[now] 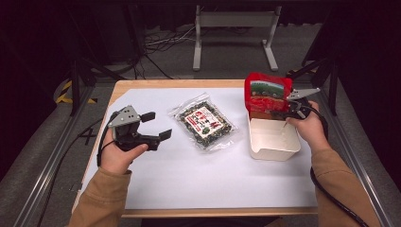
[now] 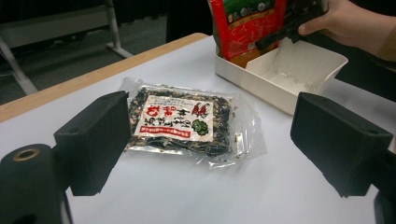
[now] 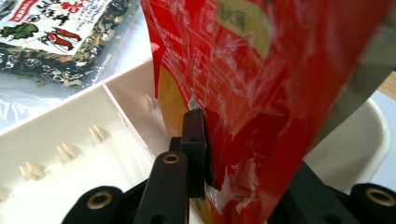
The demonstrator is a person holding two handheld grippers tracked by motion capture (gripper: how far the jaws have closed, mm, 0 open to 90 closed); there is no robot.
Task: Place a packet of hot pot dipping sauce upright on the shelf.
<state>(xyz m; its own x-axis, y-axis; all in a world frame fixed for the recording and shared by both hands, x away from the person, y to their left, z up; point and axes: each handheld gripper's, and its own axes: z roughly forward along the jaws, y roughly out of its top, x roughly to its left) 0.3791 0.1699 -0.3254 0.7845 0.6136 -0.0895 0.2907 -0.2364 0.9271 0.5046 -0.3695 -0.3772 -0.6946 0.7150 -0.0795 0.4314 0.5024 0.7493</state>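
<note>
A red pouch (image 1: 265,94) stands upright in the far end of a white tray (image 1: 274,142) at the table's right. My right gripper (image 1: 280,111) is shut on the pouch's lower part. In the right gripper view one black jaw presses the red pouch (image 3: 261,84) from the left, and the pouch covers the other jaw of my right gripper (image 3: 243,172). A clear packet of dark dried food (image 1: 204,122) with a white and red label lies flat mid-table. My left gripper (image 1: 158,125) is held at the left, open and empty, and points at the packet (image 2: 182,121).
White paper (image 1: 213,179) covers the wooden table. The tray's near compartment (image 3: 70,135) holds nothing. A metal stand (image 1: 234,28) and cables are on the floor beyond the table's far edge.
</note>
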